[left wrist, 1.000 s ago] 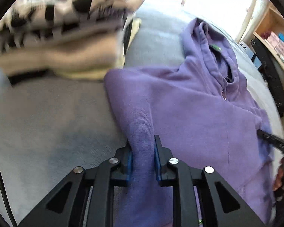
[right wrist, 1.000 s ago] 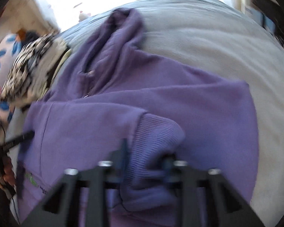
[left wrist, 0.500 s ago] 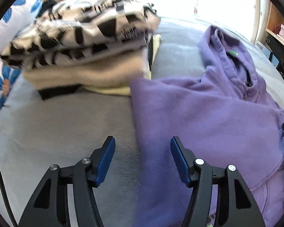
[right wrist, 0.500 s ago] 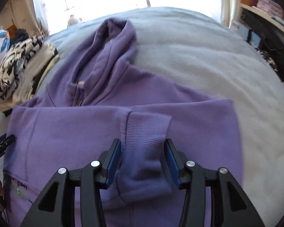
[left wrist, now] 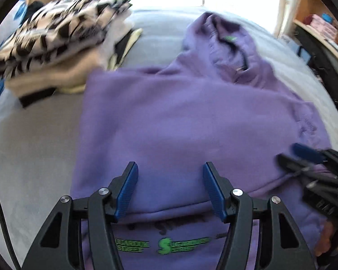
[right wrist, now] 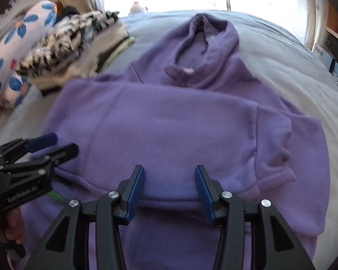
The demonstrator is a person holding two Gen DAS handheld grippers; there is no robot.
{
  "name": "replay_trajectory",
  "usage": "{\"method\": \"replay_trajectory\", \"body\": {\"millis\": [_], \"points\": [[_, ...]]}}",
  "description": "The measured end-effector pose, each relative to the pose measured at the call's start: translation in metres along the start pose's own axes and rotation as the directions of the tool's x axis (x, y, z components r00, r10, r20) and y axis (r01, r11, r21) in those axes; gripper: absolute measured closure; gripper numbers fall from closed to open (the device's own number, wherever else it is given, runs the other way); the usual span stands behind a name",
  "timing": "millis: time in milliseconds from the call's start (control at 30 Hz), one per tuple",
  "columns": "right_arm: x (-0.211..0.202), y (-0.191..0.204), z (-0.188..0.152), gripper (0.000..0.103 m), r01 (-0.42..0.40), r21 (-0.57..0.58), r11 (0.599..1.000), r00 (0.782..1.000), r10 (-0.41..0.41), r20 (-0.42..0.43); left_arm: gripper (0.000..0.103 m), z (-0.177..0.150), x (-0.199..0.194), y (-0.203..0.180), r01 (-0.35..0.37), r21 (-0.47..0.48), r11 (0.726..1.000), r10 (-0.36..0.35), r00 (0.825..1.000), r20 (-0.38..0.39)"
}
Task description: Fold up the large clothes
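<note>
A purple hoodie [left wrist: 191, 117] [right wrist: 169, 123] lies flat on the grey bed [left wrist: 33, 139], hood [right wrist: 209, 45] at the far end. Both sleeves are folded across its chest, and a ribbed cuff [right wrist: 275, 155] rests at the right. Green lettering [left wrist: 169, 245] shows below the sleeve edge. My left gripper [left wrist: 170, 173] hovers open over the folded sleeve, with nothing pressed between its blue pads. My right gripper [right wrist: 170, 175] is likewise open above the sleeve's near edge. Each gripper shows in the other's view, the right gripper [left wrist: 304, 162] at the right and the left gripper [right wrist: 45, 146] at the left.
A stack of folded clothes [left wrist: 56, 40] [right wrist: 74, 42], a black-and-white patterned one on top, sits at the far left beside the hoodie's shoulder. A floral pillow [right wrist: 15, 51] lies further left. Wooden shelves [left wrist: 322, 27] stand off the bed's right side. Bare grey bed [right wrist: 293, 67] surrounds the hoodie.
Both grippers let go of the sleeves and opened. Both then drew back toward the near side, so more of the hoodie, including its green lettering, is now in view.
</note>
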State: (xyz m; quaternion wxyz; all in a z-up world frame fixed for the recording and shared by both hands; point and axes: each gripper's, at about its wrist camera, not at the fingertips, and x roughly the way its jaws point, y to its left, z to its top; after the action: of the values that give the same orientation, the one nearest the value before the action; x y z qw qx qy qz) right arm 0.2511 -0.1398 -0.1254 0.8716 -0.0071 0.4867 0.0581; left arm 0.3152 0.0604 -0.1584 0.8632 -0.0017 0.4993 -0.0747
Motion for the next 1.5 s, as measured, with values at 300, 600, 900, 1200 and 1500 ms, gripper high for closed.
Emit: {"method": "replay_trajectory", "body": {"millis": [300, 600, 900, 1200, 1500], "points": [[-0.019, -0.064, -0.014, 0.086, -0.089, 0.147, 0.985, 0.996, 0.089, 0.006, 0.052, -0.008, -0.005, 0.039, 0.037, -0.018, 0.999, -0.037, 0.999, 0.01], [-0.046, -0.048, -0.016, 0.081, -0.05, 0.132, 0.99, 0.999, 0.049, 0.014, 0.045, -0.014, -0.034, 0.037, 0.015, -0.023, 1.0, -0.014, 1.0, 0.013], [-0.107, -0.034, -0.034, 0.063, -0.061, 0.133, 0.989, 0.996, 0.051, 0.072, 0.041, -0.032, -0.095, 0.04, -0.006, -0.015, 1.0, 0.007, 0.999, 0.046], [-0.18, -0.02, -0.052, 0.056, -0.039, 0.113, 0.993, 0.985, 0.02, 0.172, 0.039, -0.055, -0.162, 0.048, 0.009, -0.035, 0.999, -0.006, 0.995, 0.098], [-0.214, -0.009, -0.07, 0.055, 0.005, 0.092, 0.996, 0.976, -0.025, 0.215, 0.038, -0.075, -0.204, 0.046, -0.008, -0.032, 0.999, 0.012, 0.99, 0.138]]}}
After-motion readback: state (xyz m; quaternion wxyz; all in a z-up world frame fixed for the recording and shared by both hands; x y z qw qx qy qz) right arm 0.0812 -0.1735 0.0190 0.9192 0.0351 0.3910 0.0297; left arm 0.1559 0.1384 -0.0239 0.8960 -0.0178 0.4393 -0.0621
